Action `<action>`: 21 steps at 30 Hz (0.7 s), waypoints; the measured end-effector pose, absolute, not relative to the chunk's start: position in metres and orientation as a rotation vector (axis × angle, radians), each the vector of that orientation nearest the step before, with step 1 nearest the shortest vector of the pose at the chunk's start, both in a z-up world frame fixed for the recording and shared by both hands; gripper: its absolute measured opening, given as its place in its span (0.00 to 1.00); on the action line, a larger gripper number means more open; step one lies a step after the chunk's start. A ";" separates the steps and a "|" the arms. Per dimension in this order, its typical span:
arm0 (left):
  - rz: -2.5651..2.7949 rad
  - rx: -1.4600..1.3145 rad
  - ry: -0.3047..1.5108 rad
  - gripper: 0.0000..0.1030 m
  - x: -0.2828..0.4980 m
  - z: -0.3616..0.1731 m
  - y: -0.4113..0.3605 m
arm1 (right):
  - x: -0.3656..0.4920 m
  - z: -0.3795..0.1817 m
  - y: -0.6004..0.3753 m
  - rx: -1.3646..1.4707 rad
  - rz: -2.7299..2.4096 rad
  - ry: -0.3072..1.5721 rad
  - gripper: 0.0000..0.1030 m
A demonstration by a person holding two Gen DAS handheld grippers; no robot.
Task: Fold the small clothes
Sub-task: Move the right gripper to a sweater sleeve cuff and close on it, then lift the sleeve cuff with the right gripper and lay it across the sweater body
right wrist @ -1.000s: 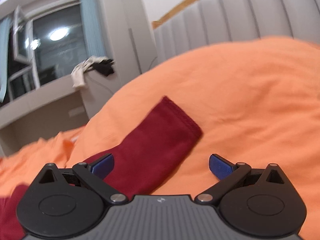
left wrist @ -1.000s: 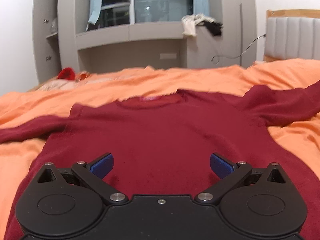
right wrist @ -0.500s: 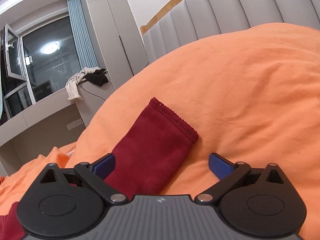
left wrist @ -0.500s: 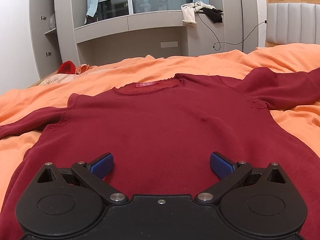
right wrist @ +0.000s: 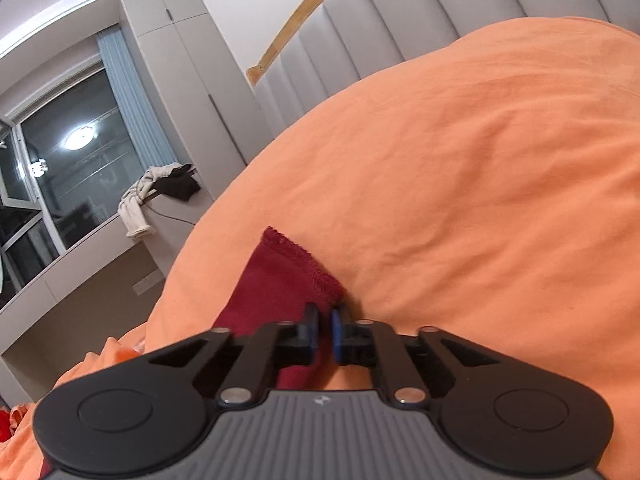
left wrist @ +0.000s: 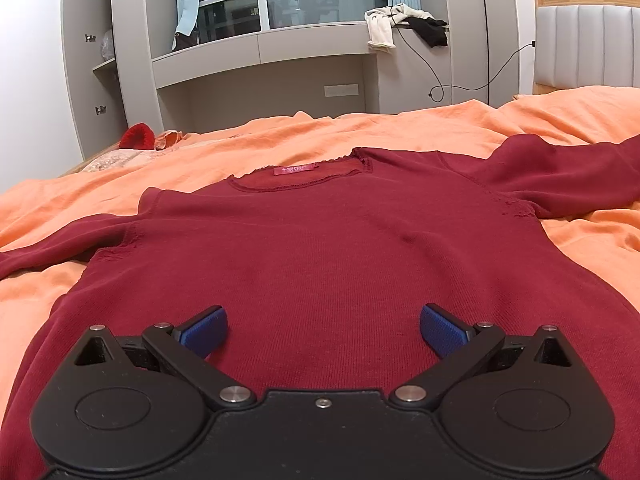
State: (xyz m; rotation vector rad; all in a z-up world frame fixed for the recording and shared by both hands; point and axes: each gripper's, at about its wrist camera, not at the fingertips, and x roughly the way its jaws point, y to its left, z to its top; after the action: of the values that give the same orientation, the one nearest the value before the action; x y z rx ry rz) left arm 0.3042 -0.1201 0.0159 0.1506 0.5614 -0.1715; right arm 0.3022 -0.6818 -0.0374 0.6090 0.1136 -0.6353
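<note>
The dark red sweater (left wrist: 320,248) lies face up and spread flat across the orange bedspread (left wrist: 360,132), filling the middle of the left wrist view, its neckline towards the top and one sleeve running off to the right edge. The left gripper (left wrist: 322,330) hovers over the hem at the bottom of that view with its blue pads far apart and nothing between them. In the right wrist view the right gripper (right wrist: 325,332) has just snapped closed low in the centre on the sleeve cuff (right wrist: 296,272), pinching the cloth near its edge. That bite looks shallow to me, so the knit could slip out once lifted, or a fold of bedspread could be caught with it. Nothing blocks the fold itself; a padded headboard (right wrist: 400,28) rises at upper right, and socks (right wrist: 136,204) dangle from the window ledge (right wrist: 80,256) at left
</note>
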 end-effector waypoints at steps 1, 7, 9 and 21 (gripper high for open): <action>-0.172 0.149 0.561 1.00 0.304 0.016 -0.120 | 0.303 -0.037 -0.680 0.599 -0.623 0.111 0.05; -0.153 0.105 0.551 1.00 0.309 0.027 -0.111 | 0.302 -0.005 -0.653 0.463 -0.525 0.078 0.05; -0.122 0.119 0.515 1.00 0.312 0.034 -0.107 | 0.300 0.013 -0.636 0.402 -0.478 0.041 0.05; 0.153 -0.025 0.452 1.00 0.333 0.067 -0.035 | 0.320 0.099 -0.488 0.155 -0.163 -0.073 0.05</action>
State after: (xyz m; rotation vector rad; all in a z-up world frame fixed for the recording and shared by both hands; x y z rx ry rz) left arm 0.3325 -0.0347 0.0667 -0.0252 0.4520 0.1532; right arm 0.3197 -0.4885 0.0991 0.1555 -0.0729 -0.1627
